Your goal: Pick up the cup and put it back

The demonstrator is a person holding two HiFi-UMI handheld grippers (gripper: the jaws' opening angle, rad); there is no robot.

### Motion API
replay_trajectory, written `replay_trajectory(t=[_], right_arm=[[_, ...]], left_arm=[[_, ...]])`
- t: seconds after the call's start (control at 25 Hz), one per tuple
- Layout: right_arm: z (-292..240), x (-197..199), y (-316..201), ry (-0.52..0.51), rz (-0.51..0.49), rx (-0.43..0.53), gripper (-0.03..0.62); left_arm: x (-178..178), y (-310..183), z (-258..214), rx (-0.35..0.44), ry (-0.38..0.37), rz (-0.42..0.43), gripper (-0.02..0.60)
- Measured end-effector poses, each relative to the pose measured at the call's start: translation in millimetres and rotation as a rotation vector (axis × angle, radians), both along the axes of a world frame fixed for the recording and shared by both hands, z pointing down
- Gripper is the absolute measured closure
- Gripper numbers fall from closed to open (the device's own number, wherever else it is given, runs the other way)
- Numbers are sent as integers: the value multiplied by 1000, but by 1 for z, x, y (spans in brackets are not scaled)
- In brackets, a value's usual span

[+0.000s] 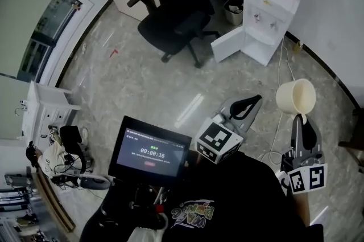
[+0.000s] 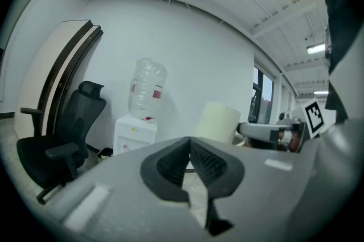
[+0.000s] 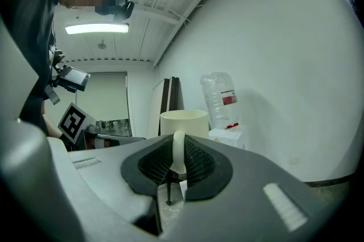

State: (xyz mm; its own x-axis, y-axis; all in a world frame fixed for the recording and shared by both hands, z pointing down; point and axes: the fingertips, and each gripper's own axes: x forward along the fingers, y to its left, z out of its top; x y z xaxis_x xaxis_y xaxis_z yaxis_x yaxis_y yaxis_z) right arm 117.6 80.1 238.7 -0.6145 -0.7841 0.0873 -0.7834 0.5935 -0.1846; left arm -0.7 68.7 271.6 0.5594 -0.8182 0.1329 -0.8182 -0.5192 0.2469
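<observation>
A cream cup point(image 1: 296, 97) hangs in the air over the floor, mouth turned toward the head view. My right gripper point(image 1: 300, 118) is shut on its handle from below in the picture. In the right gripper view the handle point(image 3: 178, 151) stands upright between the black pads, with the cup body point(image 3: 183, 121) just beyond them. My left gripper point(image 1: 253, 100) floats to the left of the cup, apart from it, jaws shut with nothing in them. In the left gripper view the jaws point(image 2: 189, 156) meet at the tip, and the cup point(image 2: 218, 123) shows to the right beyond them.
A white water dispenser point(image 1: 267, 13) with a clear bottle stands against the far wall, its lower door open. A black office chair point(image 1: 176, 21) stands to its left, a small bin point(image 1: 234, 9) between them. A screen with a timer point(image 1: 151, 152) sits low in front of me. A cable point(image 1: 278, 121) trails on the floor.
</observation>
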Motion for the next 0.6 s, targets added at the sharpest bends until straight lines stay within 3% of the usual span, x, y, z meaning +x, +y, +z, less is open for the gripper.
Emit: replay_trajectory(t=[0.36, 0.6], right_arm=[[-9, -40, -99, 56, -10, 26, 548], [-18, -79, -163, 58, -44, 75, 548]], left_arm=[[-44, -97, 4, 22, 57, -32, 577], [-99, -140, -7, 21, 74, -102, 577]])
